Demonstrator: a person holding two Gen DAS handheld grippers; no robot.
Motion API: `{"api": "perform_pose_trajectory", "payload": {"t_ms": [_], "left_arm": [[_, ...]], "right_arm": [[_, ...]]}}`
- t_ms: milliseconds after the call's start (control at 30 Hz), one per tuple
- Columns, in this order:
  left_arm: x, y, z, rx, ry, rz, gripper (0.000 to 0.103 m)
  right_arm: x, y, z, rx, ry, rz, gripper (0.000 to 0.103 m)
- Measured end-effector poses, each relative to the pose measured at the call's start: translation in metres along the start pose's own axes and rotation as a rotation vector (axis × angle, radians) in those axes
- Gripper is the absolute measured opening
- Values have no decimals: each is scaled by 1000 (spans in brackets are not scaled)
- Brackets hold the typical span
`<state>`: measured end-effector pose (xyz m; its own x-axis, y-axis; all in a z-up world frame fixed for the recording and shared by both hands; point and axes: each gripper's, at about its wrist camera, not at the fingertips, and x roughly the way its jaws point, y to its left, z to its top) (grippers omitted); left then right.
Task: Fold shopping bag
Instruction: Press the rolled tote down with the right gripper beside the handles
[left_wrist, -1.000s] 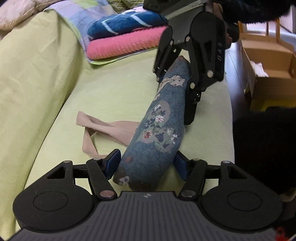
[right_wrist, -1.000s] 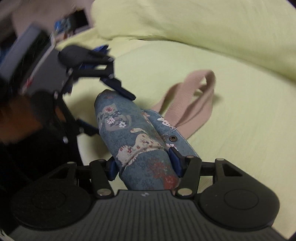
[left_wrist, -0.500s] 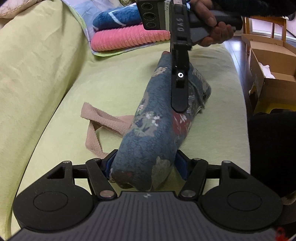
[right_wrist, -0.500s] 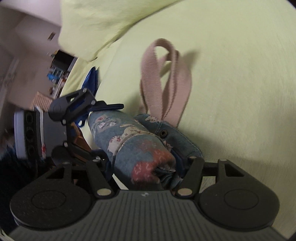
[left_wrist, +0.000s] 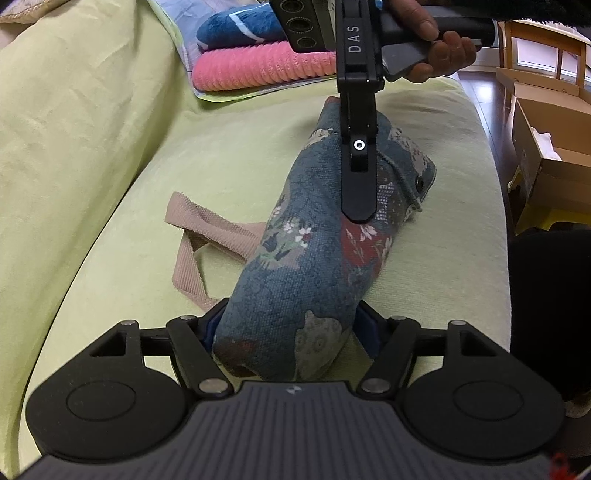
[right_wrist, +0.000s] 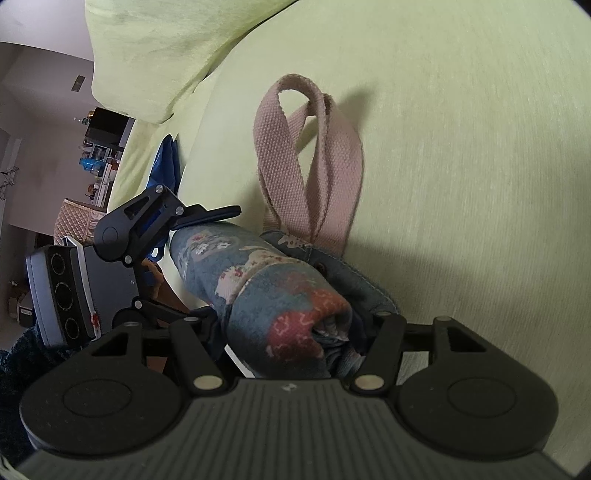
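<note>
You have the shopping bag (left_wrist: 306, 258) rolled into a thick blue flowered bundle, and it lies on the yellow-green sofa seat (left_wrist: 229, 155), running from the bottom centre of the left wrist view up toward the middle. Your left gripper (left_wrist: 291, 332) has its jaws on either side of the near end of the roll, the blue pads pressed against the cloth; the jaws have just been opening a little, with the roll between them. Your right gripper (right_wrist: 295, 328) clamps the other end — in its own view the red-patterned tip of the roll fills the gap between the fingers, and both pads sit against the fabric. Seen from the left wrist camera, that gripper comes down from the top of the frame, edge-on, with your hand (left_wrist: 428, 40) around its handle. The pink woven handles (right_wrist: 306, 155) stick out sideways from the roll and lie flat on the seat, toward the backrest cushion (left_wrist: 62, 122). At the upper centre of the left view, folded pink and blue towels (left_wrist: 258, 66) are stacked — well apart from the bag. A cardboard box (left_wrist: 546, 147) stands on the floor at the right edge.
</note>
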<state>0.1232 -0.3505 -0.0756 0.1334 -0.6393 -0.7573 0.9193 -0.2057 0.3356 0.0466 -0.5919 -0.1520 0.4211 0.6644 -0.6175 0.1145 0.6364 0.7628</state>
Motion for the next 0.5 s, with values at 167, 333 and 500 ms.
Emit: {"api": "perform_pose_trajectory", "payload": {"t_ms": [167,333,500], "left_arm": [[0,0,0,-1,-1,3,69],[1,0,0,0,-5,6,69],[-1,-1,0,8,-7,14,69]], "right_arm": [[-4,-1,0,-3,-1,-5,57],[-10,-5,-1,-4,1,-3,57],[-13,-6,0,-7,8,0,57]]}}
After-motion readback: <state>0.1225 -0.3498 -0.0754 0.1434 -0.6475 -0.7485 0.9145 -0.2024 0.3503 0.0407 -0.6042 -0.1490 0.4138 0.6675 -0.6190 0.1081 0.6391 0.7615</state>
